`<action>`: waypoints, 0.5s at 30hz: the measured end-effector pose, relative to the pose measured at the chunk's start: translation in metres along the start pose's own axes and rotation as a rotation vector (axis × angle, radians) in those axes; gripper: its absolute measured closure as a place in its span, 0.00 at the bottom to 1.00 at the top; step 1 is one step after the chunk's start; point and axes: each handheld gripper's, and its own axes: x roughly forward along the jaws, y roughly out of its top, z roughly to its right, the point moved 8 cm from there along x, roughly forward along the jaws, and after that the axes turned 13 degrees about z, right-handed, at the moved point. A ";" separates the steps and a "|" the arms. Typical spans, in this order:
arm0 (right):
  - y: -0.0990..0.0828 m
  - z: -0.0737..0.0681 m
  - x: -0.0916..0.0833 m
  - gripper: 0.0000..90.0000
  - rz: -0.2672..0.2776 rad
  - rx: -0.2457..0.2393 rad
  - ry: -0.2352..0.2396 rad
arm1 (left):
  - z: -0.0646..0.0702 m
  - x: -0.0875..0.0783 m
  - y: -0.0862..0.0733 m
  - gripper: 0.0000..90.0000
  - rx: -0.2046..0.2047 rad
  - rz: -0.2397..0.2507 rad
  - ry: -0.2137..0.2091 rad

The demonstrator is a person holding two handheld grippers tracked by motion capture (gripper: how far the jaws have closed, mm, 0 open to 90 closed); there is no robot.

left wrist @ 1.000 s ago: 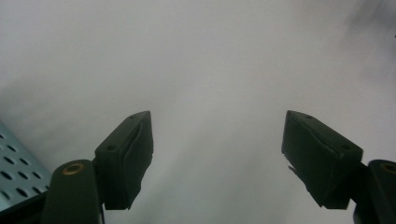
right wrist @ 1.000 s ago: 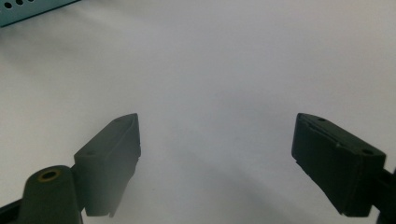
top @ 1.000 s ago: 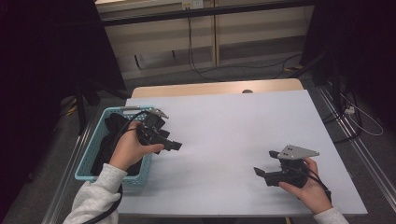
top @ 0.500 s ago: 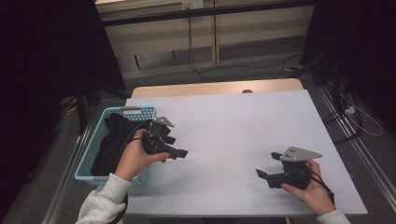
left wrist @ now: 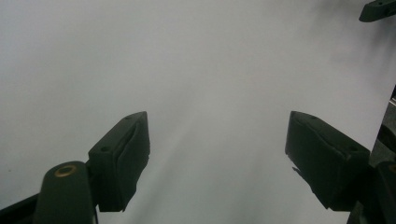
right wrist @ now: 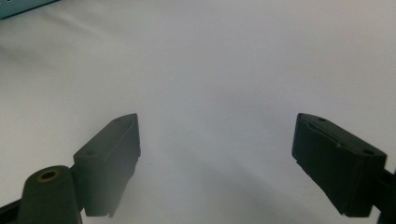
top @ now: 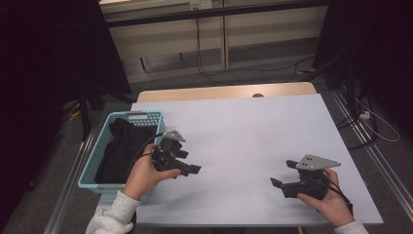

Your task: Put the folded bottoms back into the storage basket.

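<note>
My left gripper (top: 190, 162) hovers low over the white table (top: 243, 126), just right of the light blue basket (top: 144, 114), pointing right. Its jaws stand wide apart with nothing between them, and in the left gripper view the left gripper (left wrist: 217, 137) has bare white surface under it. A black cloth (top: 119, 146) lies bunched inside the basket. My right gripper (top: 282, 173) rests near the table's front right, pointing left, with its jaws apart and nothing held. In the right gripper view the right gripper (right wrist: 217, 137) likewise frames bare table.
A corner of the blue basket (right wrist: 18, 5) shows at the top left of the right gripper view. One jaw tip of the right gripper (left wrist: 378, 9) shows far off in the left gripper view. A wooden table edge (top: 224, 91) runs behind the white surface, with cables on the floor beyond.
My left hand has moved from above the basket's right rim to the right and down, out over the white table. The right hand has stayed where it was.
</note>
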 end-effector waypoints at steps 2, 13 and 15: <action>-0.001 0.000 -0.001 0.16 -0.003 0.001 0.001 | 0.000 0.002 -0.006 0.24 -0.010 -0.004 -0.002; -0.003 0.001 -0.002 0.16 -0.008 0.000 0.001 | -0.002 0.007 -0.026 0.23 -0.035 0.004 -0.012; -0.003 0.001 -0.002 0.16 -0.009 0.000 0.001 | -0.002 0.008 -0.028 0.23 -0.028 0.005 -0.010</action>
